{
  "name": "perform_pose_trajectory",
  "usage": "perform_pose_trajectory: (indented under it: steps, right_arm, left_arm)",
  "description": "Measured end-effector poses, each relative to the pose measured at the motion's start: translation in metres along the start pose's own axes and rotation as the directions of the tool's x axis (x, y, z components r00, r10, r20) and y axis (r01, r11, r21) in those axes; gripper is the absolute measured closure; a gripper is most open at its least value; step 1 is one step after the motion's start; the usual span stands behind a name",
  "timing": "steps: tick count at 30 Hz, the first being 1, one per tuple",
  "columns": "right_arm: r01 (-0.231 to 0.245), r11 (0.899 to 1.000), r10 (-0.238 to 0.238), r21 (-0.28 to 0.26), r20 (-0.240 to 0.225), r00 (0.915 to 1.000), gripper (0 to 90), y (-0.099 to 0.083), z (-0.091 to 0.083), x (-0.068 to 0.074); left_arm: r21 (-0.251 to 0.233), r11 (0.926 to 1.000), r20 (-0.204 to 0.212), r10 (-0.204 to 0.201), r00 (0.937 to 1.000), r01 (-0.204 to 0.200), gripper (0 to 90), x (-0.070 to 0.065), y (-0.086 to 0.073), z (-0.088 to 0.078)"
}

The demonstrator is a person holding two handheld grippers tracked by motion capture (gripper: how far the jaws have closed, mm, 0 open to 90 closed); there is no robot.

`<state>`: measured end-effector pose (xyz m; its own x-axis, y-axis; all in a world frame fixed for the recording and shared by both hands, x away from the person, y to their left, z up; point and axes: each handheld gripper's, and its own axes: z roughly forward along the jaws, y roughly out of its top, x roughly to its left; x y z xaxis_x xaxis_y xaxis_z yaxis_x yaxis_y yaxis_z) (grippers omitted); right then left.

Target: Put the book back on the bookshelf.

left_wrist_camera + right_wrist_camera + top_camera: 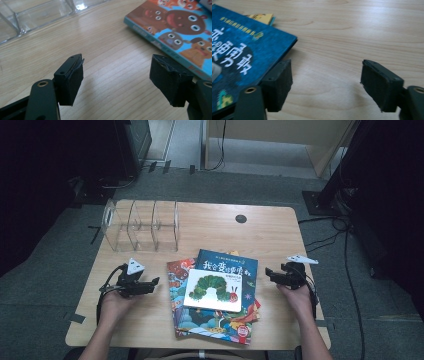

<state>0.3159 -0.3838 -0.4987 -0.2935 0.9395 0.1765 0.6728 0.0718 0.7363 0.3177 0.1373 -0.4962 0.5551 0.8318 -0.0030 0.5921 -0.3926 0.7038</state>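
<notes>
1. We observed a wooden bench (280,227) with rounded corners, seen from the high view, standing on grey carpet.
2. We located a clear acrylic divider rack (141,226) at the far left of the bench, with upright partitions forming compartments. All of them held nothing.
3. We found a stack of picture books (215,297) near the middle of the near half of the bench. A white caterpillar book (215,290) lay on top. Beneath it lay a dark blue book (226,262) with white Chinese lettering, and an animal-face book (176,280) with a light blue cover protruded at the left.
4. We recorded the left tool (152,282) resting low over the bench just left of the stack, held in the person's left hand (117,302). In the left gripper view its jaws stood spread wide, with bare wood between them and the edge of the animal-face book just beyond the right-hand jaw.
5. We recorded the right tool (271,272) just right of the stack, held in the right hand (297,297). In the right gripper view its jaws were likewise spread, nothing between them, the left-hand jaw beside the corner of the dark blue book.
</notes>
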Motion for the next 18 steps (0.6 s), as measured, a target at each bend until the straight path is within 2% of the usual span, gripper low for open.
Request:
perform_pose_trajectory:
  steps: [1,2,4,6,10,11,13,15,18]
  right_arm:
    - [0.0,1.0,0.0,0.0,0.0,1.0,29.1,0.0,0.0,0.0]
    - [0.02,1.0,-0.02,-0.001,0.0,0.9998,31.1,0.0,-0.003,0.004]
    - [0.038,0.999,-0.038,-0.006,-0.004,0.9993,33.6,0.0,-0.005,0.009]
    - [0.055,0.998,-0.055,-0.01,-0.015,0.9984,36.7,0.0,-0.008,0.013]
    - [0.077,0.997,-0.077,-0.021,-0.029,0.9966,40.9,0.0,-0.011,0.02]
    - [0.079,0.997,-0.08,-0.025,-0.037,0.9961,42.0,0.0,-0.012,0.022]
    - [0.09,0.996,-0.091,-0.022,-0.058,0.9942,44.4,-0.002,-0.013,0.029]
    - [0.099,0.995,-0.1,-0.018,-0.063,0.993,46.3,-0.003,-0.013,0.033]
    - [0.108,0.994,-0.109,-0.018,-0.078,0.991,49.3,-0.005,-0.015,0.038]
  left_arm:
    - [0.012,0.9998,0.02,-0.014,0.9997,0.013,21.8,0.0,0.002,0.0]
    - [0.02,0.9995,0.047,-0.024,0.9986,0.023,19.5,0.001,0.003,0.0]
    - [0.021,0.9996,0.044,-0.019,0.9988,0.018,19.9,0.0,0.004,-0.001]
    - [0.007,1.0,0.054,-0.004,0.9985,0.003,23.2,-0.002,0.006,-0.004]
    - [-0.006,1.0,0.071,-0.004,0.9975,0.005,30.5,-0.004,0.01,-0.005]
    - [-0.003,1.0,0.083,-0.006,0.9965,0.006,30.5,-0.005,0.011,-0.005]
    - [0.018,0.9997,0.126,-0.015,0.992,0.013,36.1,-0.005,0.014,-0.003]
    - [0.036,0.9992,0.156,-0.02,0.9875,0.015,36.5,-0.007,0.018,0.0]
    - [0.033,0.9994,0.167,0.001,0.986,-0.006,40.3,-0.01,0.021,0.001]
